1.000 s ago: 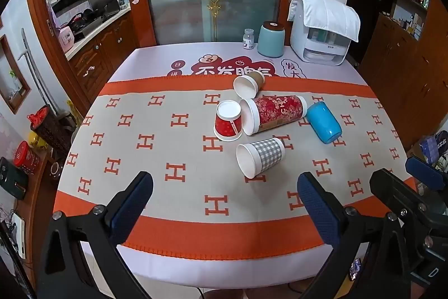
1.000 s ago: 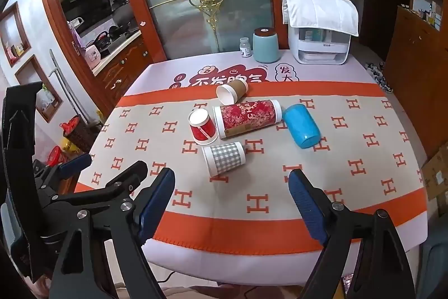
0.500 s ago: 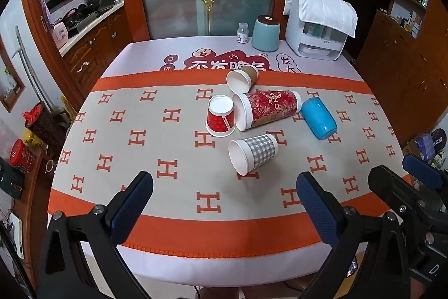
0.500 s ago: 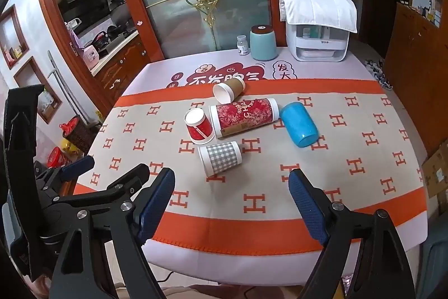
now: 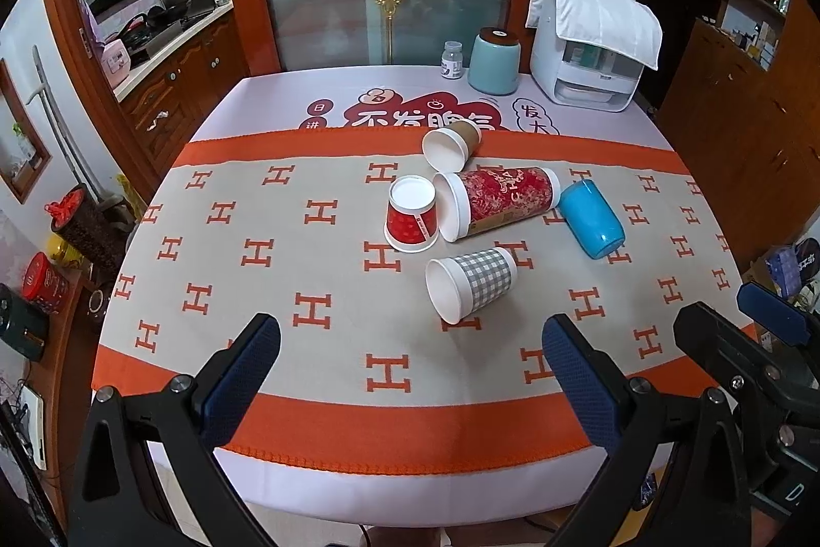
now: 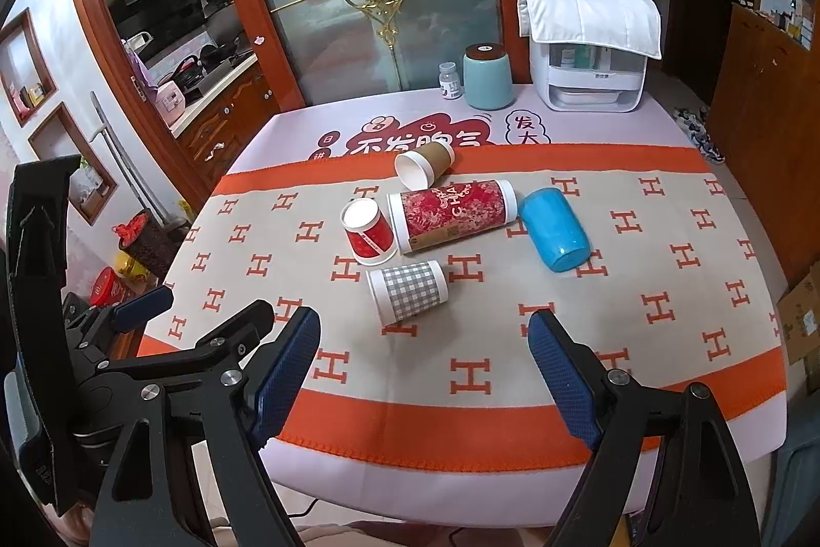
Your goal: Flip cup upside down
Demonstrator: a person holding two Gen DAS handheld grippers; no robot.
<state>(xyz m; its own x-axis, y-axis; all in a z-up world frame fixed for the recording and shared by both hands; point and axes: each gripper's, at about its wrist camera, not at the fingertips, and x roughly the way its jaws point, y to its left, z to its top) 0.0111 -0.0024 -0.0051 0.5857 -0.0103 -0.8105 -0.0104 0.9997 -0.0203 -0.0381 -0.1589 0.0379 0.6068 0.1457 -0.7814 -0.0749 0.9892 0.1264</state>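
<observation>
Several cups lie near the table's middle. A grey checked paper cup (image 5: 471, 283) (image 6: 408, 292) lies on its side, mouth toward me. A small red cup (image 5: 411, 215) (image 6: 367, 231) stands upside down. A tall red patterned cup (image 5: 497, 201) (image 6: 451, 214), a brown cup (image 5: 452, 144) (image 6: 424, 163) and a blue cup (image 5: 590, 219) (image 6: 553, 229) lie on their sides. My left gripper (image 5: 410, 357) and right gripper (image 6: 424, 355) are open and empty, over the table's near edge, short of the cups.
The table has an orange and beige cloth (image 5: 307, 270). At its far edge stand a white appliance (image 5: 589, 49), a teal canister (image 5: 494, 60) and a small bottle (image 5: 452, 60). Wooden cabinets (image 5: 743, 96) stand to the right, a kitchen doorway to the left.
Both grippers have drifted slightly, so the cups sit a little lower and nearer in the views. Nothing on the table has moved.
</observation>
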